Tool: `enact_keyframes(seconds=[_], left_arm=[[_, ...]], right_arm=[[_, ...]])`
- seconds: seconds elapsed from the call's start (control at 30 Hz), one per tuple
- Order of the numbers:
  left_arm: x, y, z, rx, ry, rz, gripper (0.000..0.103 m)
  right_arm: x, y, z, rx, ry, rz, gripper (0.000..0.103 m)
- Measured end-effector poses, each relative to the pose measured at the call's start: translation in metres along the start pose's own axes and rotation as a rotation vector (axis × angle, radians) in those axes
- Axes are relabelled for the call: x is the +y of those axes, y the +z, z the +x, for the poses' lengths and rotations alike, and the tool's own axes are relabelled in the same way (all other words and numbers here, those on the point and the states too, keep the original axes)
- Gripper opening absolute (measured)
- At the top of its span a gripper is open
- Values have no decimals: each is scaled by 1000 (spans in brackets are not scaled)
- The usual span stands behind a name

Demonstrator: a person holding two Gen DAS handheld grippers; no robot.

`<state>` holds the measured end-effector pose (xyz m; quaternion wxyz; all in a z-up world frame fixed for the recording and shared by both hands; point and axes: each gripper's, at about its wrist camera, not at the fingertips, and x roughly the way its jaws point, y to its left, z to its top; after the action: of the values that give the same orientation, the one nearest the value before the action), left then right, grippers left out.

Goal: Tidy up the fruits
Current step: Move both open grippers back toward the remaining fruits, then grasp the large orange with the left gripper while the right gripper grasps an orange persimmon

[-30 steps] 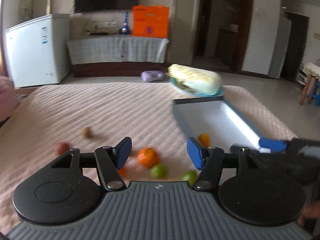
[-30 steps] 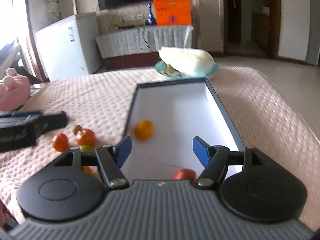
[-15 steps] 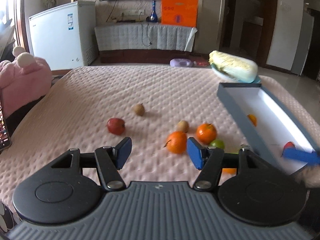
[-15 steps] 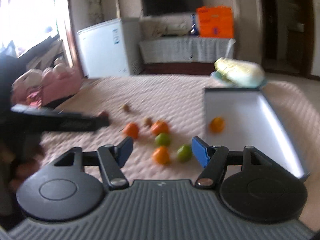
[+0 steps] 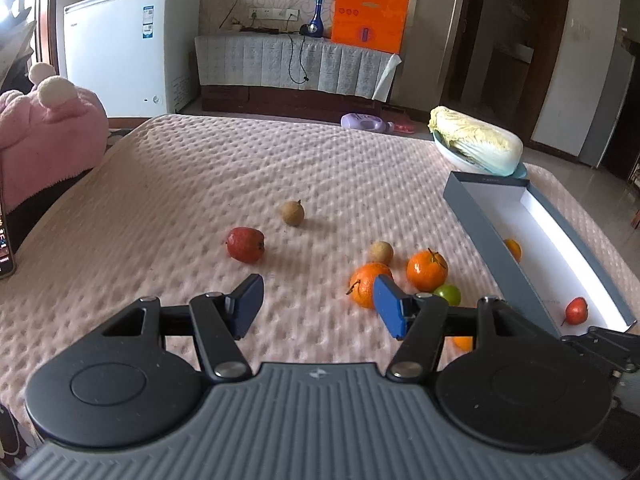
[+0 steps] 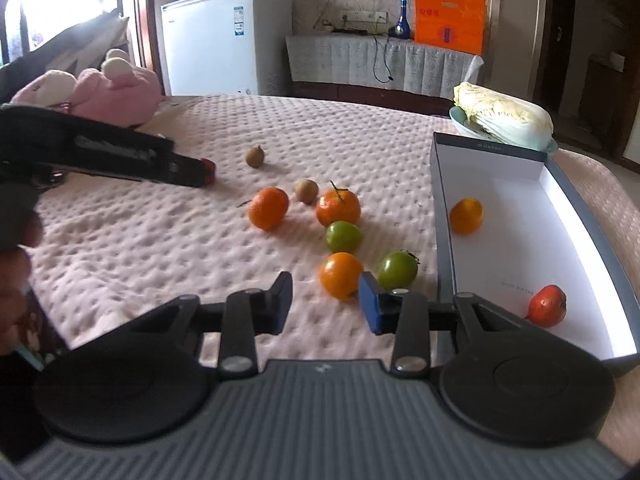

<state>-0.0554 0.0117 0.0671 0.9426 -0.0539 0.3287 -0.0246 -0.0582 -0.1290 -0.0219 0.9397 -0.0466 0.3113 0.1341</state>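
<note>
Loose fruit lies on the pink quilted bed. My left gripper [image 5: 319, 304] is open and empty above the quilt, a red fruit [image 5: 245, 244] ahead to its left and an orange [image 5: 368, 288] by its right pad. My right gripper [image 6: 326, 306] has its jaws closing with nothing pressed between them; an orange-yellow fruit [image 6: 340, 274] sits just past its tips, a green tomato [image 6: 397, 270] to the right. The grey box [image 6: 440, 216] holds a small orange [image 6: 466, 215] and a red fruit [image 6: 547, 306].
More oranges [image 6: 338, 207], a green fruit [image 6: 343, 236] and two brown longans [image 6: 307, 191] lie mid-bed. A cabbage on a plate [image 5: 476, 144] sits behind the box. A pink plush toy [image 5: 48, 120] is at the left edge. A hand [image 6: 16, 240] holds the left gripper.
Both views have swung left, from the box towards the loose fruit on the quilt. The right gripper's jaws have narrowed. The left jaws kept their width.
</note>
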Motion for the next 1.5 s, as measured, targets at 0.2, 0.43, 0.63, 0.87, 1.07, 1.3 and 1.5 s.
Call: enact_keyframes(seconds=[0.2,0.43,0.63,0.87,1.07,1.3,1.5], left_arm=[[3,1,4,12,-2,-1,67],[0,-3,20,49,5,60,67],[-8,-5,33,66,-8,95,67],[-24,-6,53,65,-18,142,67],[-42,-8,79,88,7,179,67],[-48,-8,103,119,7,165,43],[-49,-5,99,91,-2,143,35]], right_arm=[[-3,5,16,23,-27,13,40],[-2,7,33,64,-29,5,40],[-2,9,45,87,-26,8,35],[-4,7,39,91,-5,-5,35],[-11,10,21,65,21,7,34],[-27,12,5,39,29,34,34],[-35,17,-8,-1,39,61,34]])
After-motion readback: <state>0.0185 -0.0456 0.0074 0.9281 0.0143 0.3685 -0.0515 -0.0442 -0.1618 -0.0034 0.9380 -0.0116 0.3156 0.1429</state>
